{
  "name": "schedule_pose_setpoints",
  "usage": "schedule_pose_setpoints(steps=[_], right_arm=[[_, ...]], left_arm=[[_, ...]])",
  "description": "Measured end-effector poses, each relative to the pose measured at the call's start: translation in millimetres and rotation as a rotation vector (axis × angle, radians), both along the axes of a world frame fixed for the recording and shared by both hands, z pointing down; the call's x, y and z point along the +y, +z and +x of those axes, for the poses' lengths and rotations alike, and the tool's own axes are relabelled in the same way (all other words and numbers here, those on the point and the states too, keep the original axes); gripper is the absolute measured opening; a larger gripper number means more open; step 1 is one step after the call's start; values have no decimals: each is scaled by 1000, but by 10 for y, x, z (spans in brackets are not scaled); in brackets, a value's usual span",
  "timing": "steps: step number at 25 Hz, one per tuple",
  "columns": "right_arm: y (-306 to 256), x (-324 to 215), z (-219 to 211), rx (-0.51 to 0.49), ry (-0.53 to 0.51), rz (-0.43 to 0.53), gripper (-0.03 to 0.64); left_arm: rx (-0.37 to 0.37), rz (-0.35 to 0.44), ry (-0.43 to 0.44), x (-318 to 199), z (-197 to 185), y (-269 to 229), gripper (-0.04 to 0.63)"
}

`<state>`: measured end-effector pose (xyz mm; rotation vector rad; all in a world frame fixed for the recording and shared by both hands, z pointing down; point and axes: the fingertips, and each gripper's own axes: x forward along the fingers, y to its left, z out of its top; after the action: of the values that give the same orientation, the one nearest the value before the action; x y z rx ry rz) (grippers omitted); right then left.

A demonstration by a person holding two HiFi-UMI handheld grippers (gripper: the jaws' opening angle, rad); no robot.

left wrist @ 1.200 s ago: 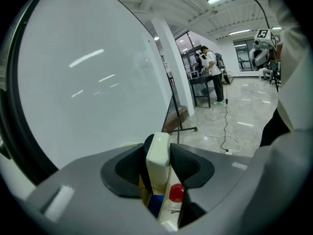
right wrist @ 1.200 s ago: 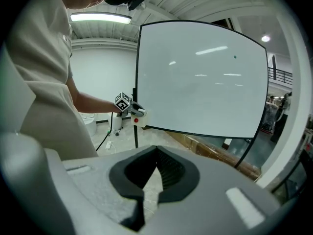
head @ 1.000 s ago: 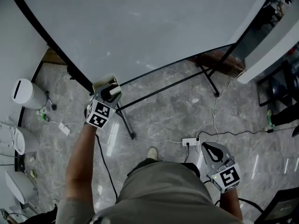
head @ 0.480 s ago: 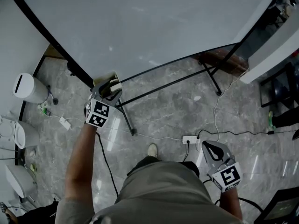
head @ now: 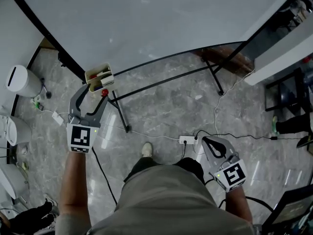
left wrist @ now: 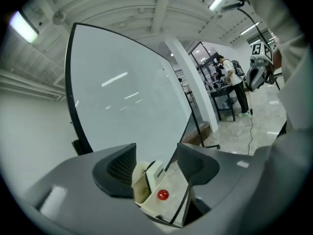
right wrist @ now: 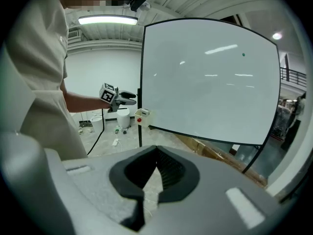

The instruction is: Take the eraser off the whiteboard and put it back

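Note:
The whiteboard fills the top of the head view. A cream holder with a red dot hangs at its lower left corner, and the pale eraser sits upright inside it. My left gripper is just short of the holder. Its jaws are opening wide and nothing is between them. In the left gripper view the holder shows past the left gripper. My right gripper hangs low at the right, shut and empty. In the right gripper view the right gripper faces the board.
The board's black stand legs reach out over the grey marble floor. A power strip with cables lies near my shoe. A white bin stands at the left. A person stands by a far desk.
My left gripper has drawn back from the holder towards me and its jaws have spread wide. The eraser stays in the holder. The right gripper has barely moved.

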<state>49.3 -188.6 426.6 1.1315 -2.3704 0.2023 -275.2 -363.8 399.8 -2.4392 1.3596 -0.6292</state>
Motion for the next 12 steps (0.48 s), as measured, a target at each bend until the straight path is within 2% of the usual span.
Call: schedule_pose_setpoints(steps=[5,12], right_arm=[[-77,-40,417,-35,-79,56,3],[-71,386,1193,-102,-265,61,3]], left_arm=[[169,-24,-72,809,482,-342,270],[258,-62,-221,2212,1585,-443,231]])
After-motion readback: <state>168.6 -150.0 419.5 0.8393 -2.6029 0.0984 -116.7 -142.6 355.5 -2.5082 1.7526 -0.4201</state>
